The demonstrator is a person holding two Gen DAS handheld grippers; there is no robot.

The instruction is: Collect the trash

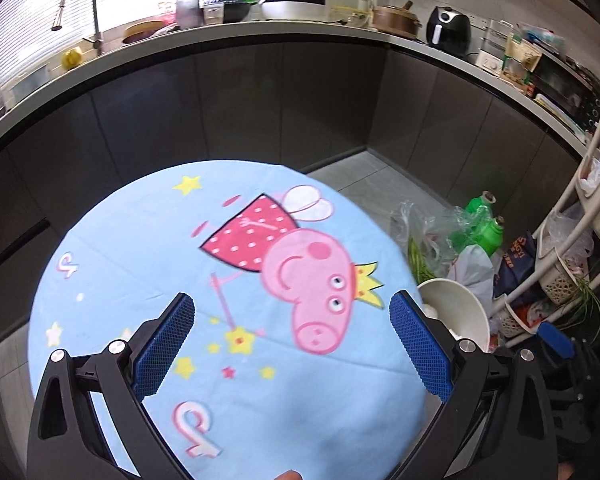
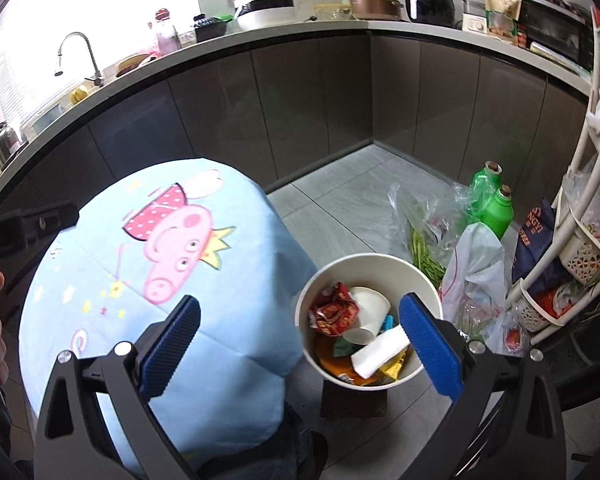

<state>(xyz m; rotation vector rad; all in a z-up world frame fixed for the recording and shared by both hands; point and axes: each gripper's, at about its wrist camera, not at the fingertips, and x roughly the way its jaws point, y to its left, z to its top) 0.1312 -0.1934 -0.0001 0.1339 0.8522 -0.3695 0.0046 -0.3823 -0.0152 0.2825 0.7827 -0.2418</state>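
Note:
A round table with a light blue cartoon-pig cloth [image 1: 148, 248] fills the left wrist view and shows at the left of the right wrist view [image 2: 112, 264]. A white bin [image 2: 380, 260] stands on the floor beside it, holding a red wrapper [image 2: 334, 312], a white paper cup [image 2: 368, 312], a white tissue [image 2: 380, 354] and other scraps. Its rim shows in the left wrist view [image 1: 472, 308]. My left gripper [image 1: 292, 344] is open and empty above the cloth. My right gripper [image 2: 300, 348] is open and empty, above the table edge and the bin.
Two green bottles [image 2: 496, 200], plastic bags [image 2: 476, 276] and green beans [image 2: 424, 256] lie on the floor right of the bin. A white rack [image 2: 572, 240] stands at far right. Dark cabinets under a cluttered counter [image 2: 300, 28] run behind. A dark low stand [image 2: 352, 400] sits under the bin.

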